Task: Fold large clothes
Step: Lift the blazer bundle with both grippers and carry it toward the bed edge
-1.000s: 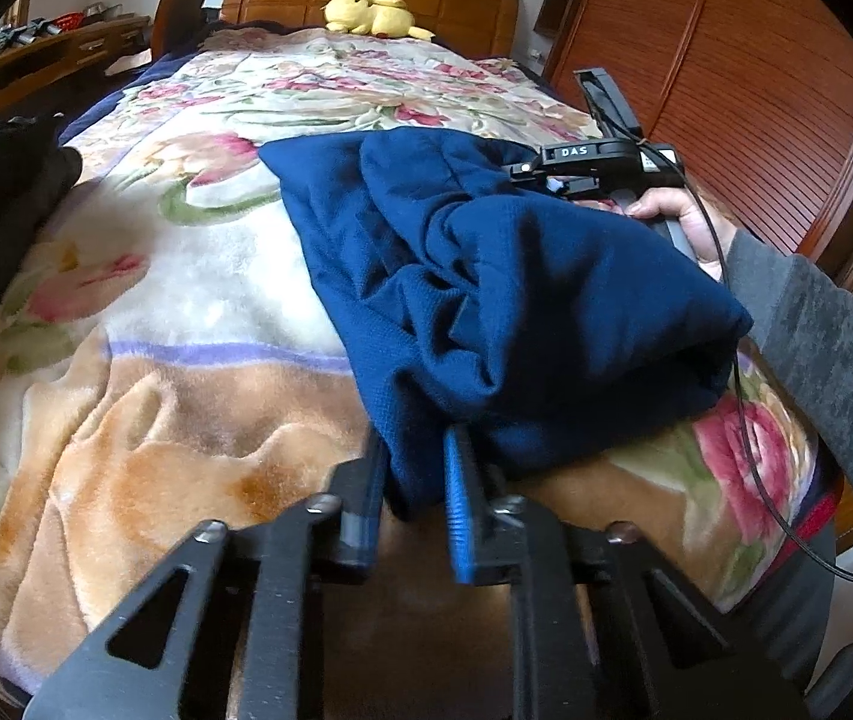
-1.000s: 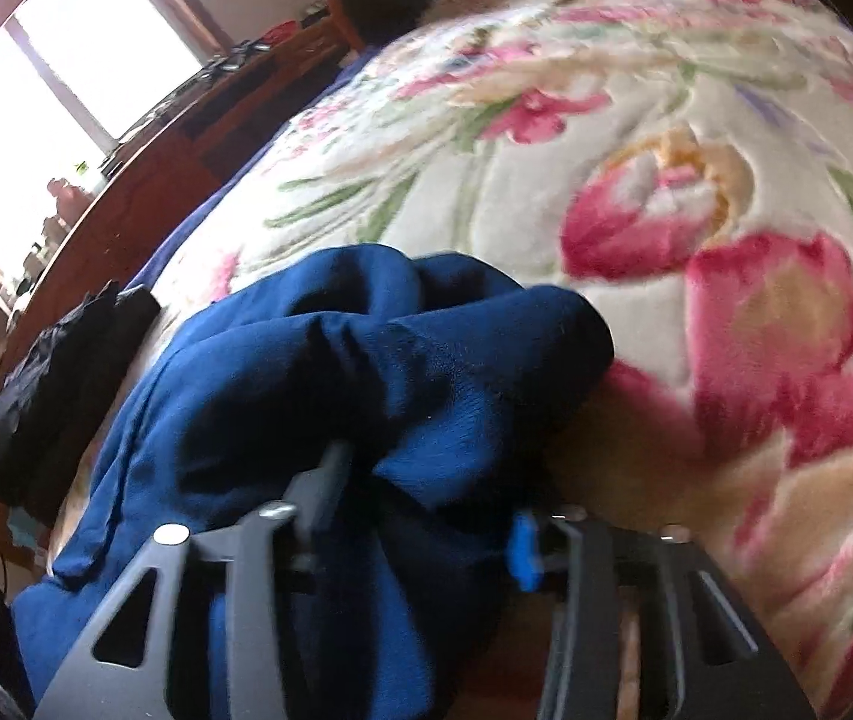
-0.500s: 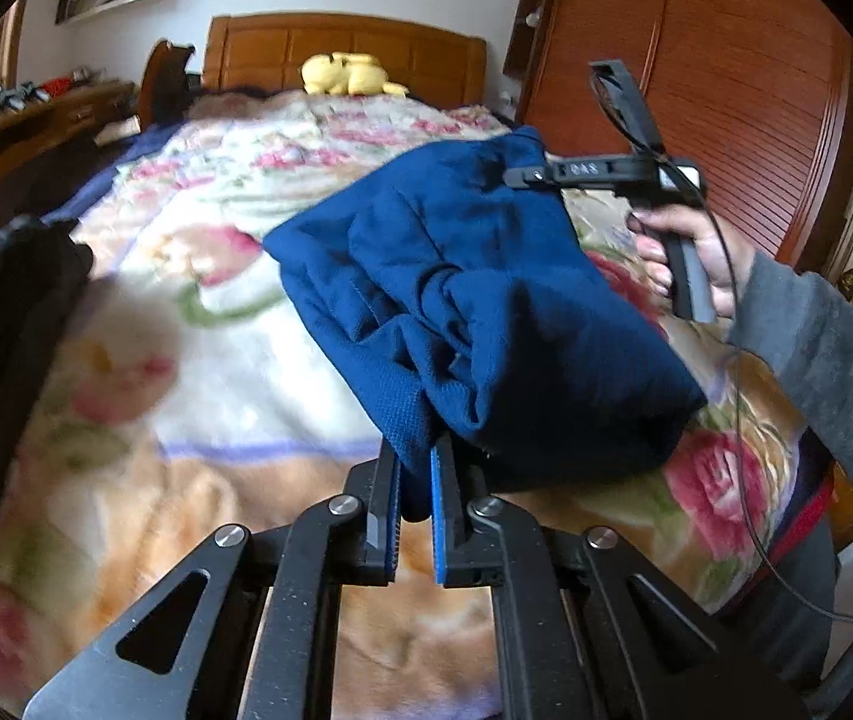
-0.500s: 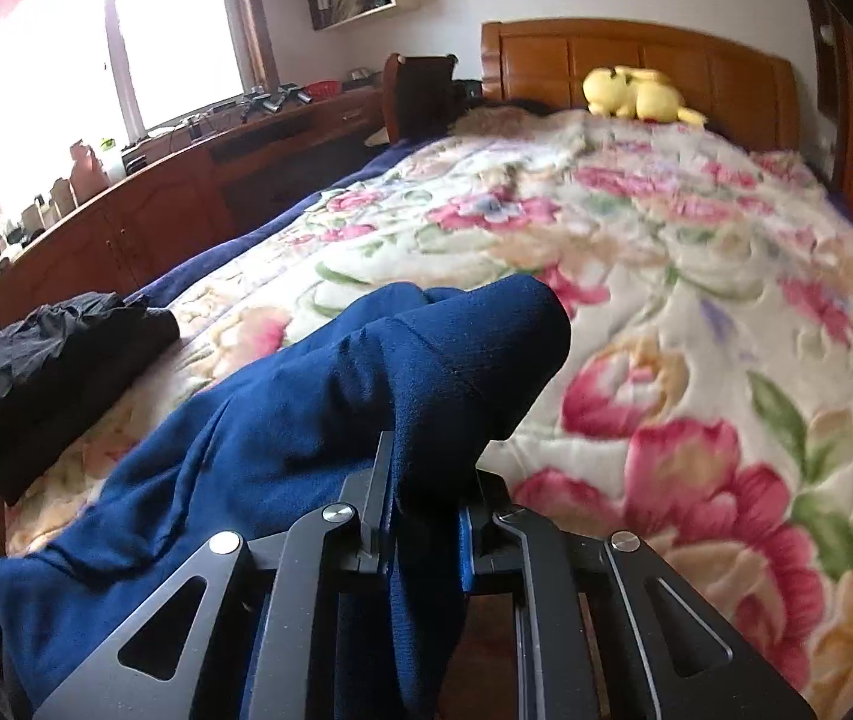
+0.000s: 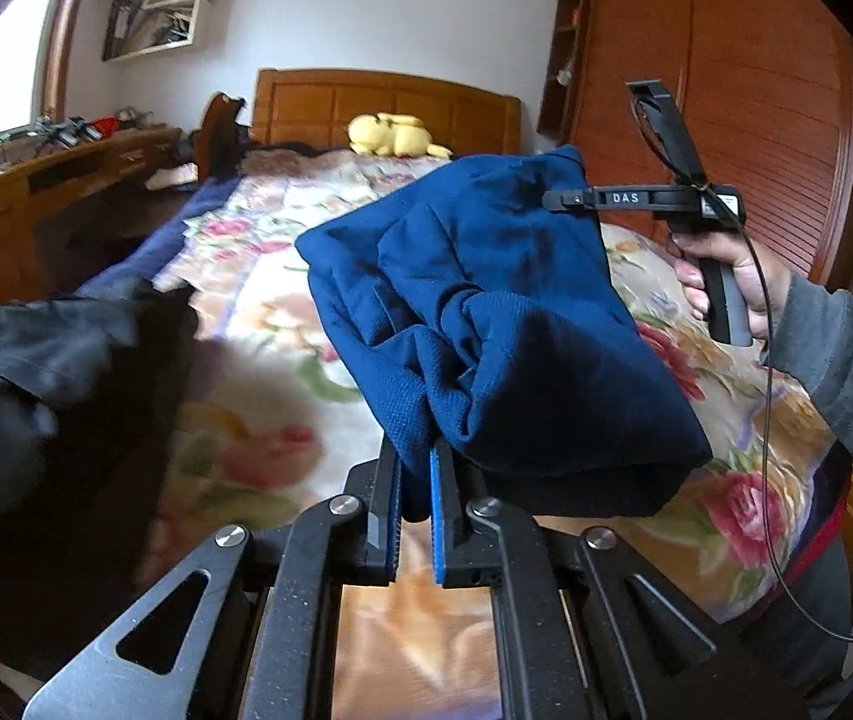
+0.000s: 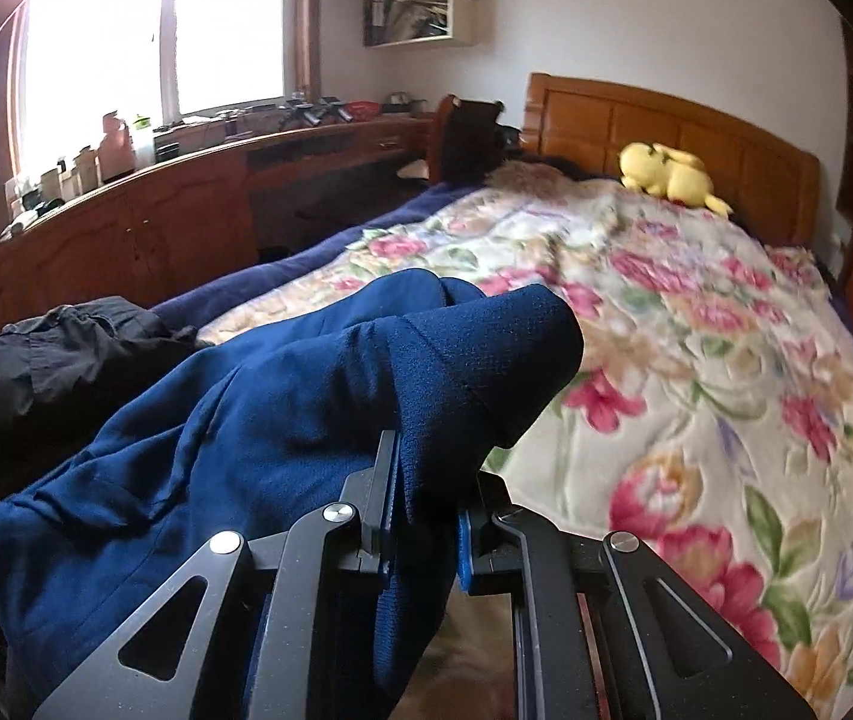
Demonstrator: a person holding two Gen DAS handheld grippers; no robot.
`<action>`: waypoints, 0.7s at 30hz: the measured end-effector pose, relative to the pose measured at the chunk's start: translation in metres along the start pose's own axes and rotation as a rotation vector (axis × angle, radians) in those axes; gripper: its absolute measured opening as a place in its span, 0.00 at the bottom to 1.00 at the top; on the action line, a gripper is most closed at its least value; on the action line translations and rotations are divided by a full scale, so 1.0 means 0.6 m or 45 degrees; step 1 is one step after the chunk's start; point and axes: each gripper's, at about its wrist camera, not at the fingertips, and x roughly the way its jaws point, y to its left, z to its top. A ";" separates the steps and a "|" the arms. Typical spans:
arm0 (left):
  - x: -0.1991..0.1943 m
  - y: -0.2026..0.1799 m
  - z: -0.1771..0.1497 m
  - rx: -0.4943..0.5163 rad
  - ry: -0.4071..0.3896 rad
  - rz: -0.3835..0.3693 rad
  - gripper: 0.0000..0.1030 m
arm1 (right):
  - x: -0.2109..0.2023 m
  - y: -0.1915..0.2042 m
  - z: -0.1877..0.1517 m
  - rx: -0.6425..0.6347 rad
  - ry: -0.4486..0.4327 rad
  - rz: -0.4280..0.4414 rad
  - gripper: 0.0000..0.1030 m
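A folded dark blue garment [image 5: 486, 324] hangs in the air above the bed, held at two ends. My left gripper [image 5: 414, 480] is shut on its near edge. My right gripper [image 6: 423, 492] is shut on its other end; the blue garment [image 6: 282, 420] drapes to the left in the right wrist view. The right gripper also shows in the left wrist view [image 5: 570, 199], clamped on the garment's far corner, with the hand below it.
The bed has a floral blanket [image 6: 696, 330] and a wooden headboard [image 5: 384, 102] with a yellow plush toy [image 6: 666, 171]. A black garment [image 5: 36, 372] lies at the left edge. A wooden desk [image 6: 186, 204] runs along the left; a wardrobe [image 5: 756, 120] stands right.
Both grippers closed on the blue garment and lifted it off the blanket. It now hangs higher, clear of the bed, and both views tilted up toward the headboard.
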 end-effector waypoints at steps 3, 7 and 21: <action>-0.023 0.028 0.005 -0.011 -0.030 0.033 0.08 | 0.005 0.034 0.027 -0.043 -0.014 0.005 0.14; -0.065 0.078 0.016 -0.019 -0.074 0.116 0.08 | 0.007 0.089 0.072 -0.103 -0.055 0.035 0.14; -0.263 0.263 0.052 -0.077 -0.268 0.477 0.08 | 0.040 0.328 0.212 -0.300 -0.149 0.199 0.14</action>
